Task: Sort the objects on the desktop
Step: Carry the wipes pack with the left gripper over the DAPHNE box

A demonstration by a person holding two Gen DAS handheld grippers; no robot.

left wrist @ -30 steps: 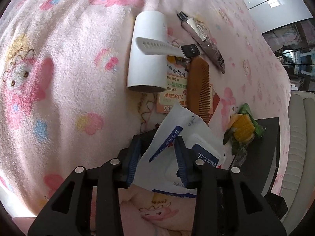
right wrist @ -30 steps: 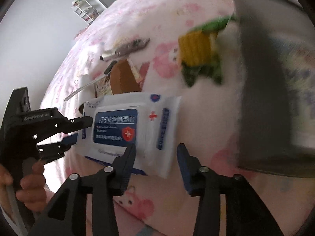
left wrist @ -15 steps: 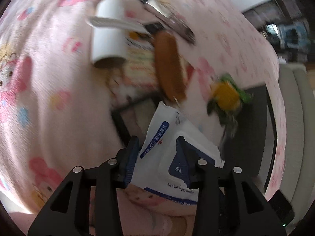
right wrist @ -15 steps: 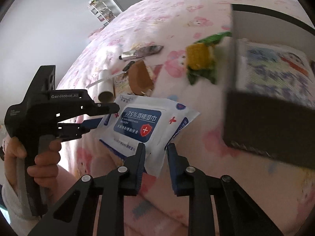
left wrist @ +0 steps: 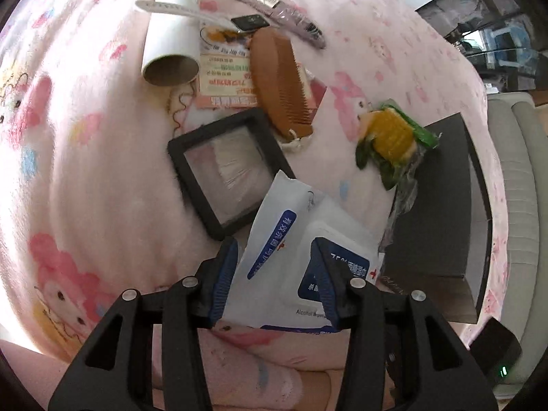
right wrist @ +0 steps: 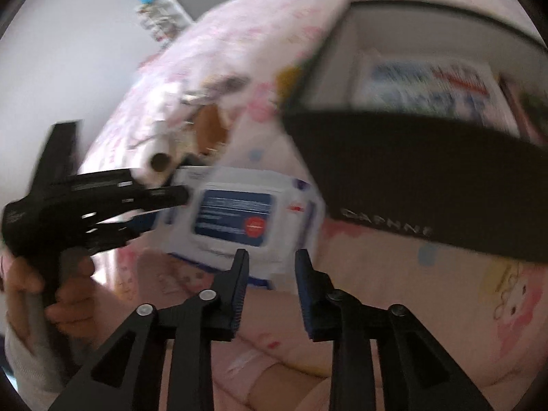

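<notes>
one wipes pack (left wrist: pixel 291 239), one comb (left wrist: pixel 281 82), one box (left wrist: pixel 435 205), one frame (left wrist: pixel 178 150).

In your left gripper (left wrist: pixel 274 274) the wipes pack (left wrist: pixel 301 239) sits between the two fingers, above the blanket (left wrist: pixel 85 171). Just behind the pack lies the square frame (left wrist: pixel 222 167). Behind the frame you find the comb (left wrist: pixel 281 82), which lies on the leaflet (left wrist: pixel 222 68), and left of them the roll (left wrist: pixel 171 44). Far behind lies the tube (left wrist: pixel 281 10). To the right of the pack stands the box (left wrist: pixel 441 205), and the corn packet (left wrist: pixel 394 140) rests against its far left corner. Your right gripper (right wrist: pixel 270 284) is just before the near edge of the pack.
</notes>
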